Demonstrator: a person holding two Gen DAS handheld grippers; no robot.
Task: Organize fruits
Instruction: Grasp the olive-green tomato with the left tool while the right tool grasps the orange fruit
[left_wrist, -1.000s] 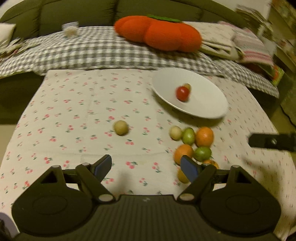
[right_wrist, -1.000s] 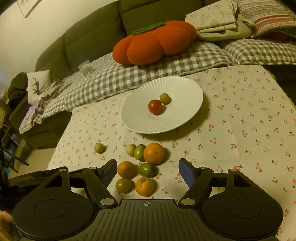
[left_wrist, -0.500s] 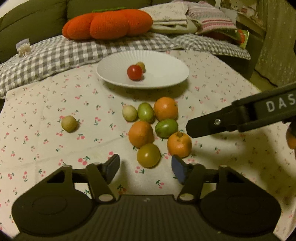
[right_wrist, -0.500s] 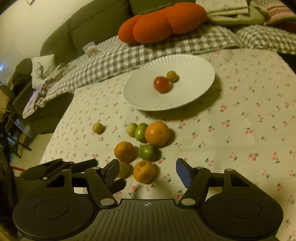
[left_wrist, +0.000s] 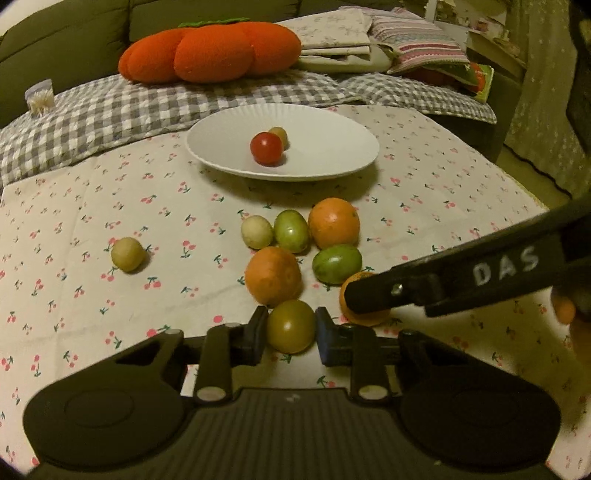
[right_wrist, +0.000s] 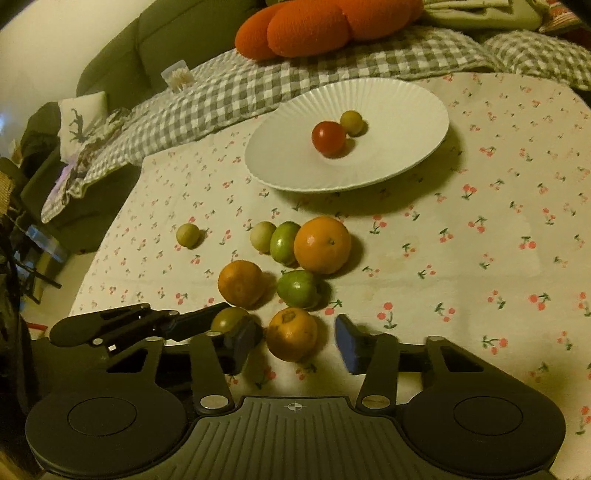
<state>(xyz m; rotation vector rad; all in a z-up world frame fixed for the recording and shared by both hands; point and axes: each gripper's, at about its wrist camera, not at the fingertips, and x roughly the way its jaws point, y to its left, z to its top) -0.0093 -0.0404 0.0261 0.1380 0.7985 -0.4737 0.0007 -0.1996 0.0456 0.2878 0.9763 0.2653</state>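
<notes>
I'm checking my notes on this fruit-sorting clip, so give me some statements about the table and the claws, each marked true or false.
1. The white plate holds two fruits. True: a red tomato and a small yellowish fruit.
2. The left claw is empty. False: its jaws, just closing, pinch an olive-green fruit.
3. The right claw grips the plate. False: its jaws, just closing, flank an orange, with a gap on one side.
4. One pale fruit lies apart from the cluster. True.
</notes>
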